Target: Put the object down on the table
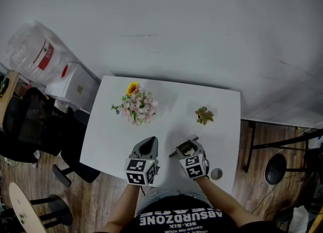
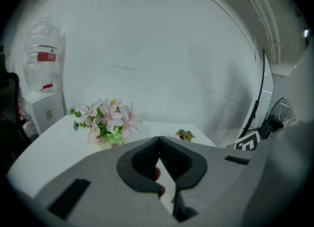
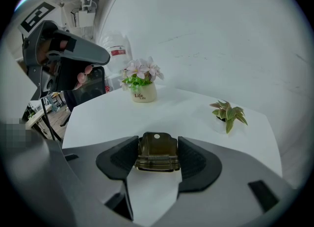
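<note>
A dark olive-brown clip-like object (image 3: 157, 156) with a ribbed band sits between the pads of my right gripper (image 3: 158, 142), and both pads touch its sides. In the head view the right gripper (image 1: 185, 148) is over the white table (image 1: 101, 141) near its front edge, with the object (image 1: 183, 149) at its tip. Whether the object rests on the table I cannot tell. My left gripper (image 1: 147, 144) is just to the left. Its jaws meet at the tip (image 2: 159, 141) with nothing between them.
A pot of pink flowers (image 1: 136, 107) stands at the table's back left, and a small leafy plant (image 1: 204, 115) at the back right. A small round grey thing (image 1: 216, 173) lies by my right wrist. A black chair (image 1: 30, 126) and a water bottle (image 1: 35, 50) are left of the table.
</note>
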Available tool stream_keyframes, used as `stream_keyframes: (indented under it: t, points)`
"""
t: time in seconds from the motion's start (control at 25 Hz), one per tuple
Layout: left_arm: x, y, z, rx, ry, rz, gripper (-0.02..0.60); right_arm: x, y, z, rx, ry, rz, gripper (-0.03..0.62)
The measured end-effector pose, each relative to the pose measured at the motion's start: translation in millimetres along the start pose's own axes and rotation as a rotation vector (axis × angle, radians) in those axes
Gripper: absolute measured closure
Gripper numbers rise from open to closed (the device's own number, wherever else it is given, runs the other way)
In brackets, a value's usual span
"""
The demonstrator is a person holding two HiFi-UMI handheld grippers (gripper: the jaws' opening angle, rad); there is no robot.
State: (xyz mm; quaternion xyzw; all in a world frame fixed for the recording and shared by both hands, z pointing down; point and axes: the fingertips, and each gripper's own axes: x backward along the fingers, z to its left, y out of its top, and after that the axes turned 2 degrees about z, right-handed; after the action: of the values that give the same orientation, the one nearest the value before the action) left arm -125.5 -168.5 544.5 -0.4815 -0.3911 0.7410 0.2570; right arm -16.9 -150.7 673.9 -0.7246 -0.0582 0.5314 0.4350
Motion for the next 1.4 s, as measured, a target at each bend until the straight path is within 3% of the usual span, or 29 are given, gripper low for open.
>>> stream_keyframes:
  t: [0.8,1.4]
  points:
    - [4.1,4.8,-6.5,-0.007,-0.018,-0.017,0.577,0.3,0.2,-1.1,-0.067,0.009,0.016,0.347]
    - [6.7,9.0,-10.7,-0.016,-0.028,-0.03,0.577,25.8,32.0,-8.0,-0.127,-0.003,-0.082,0.347]
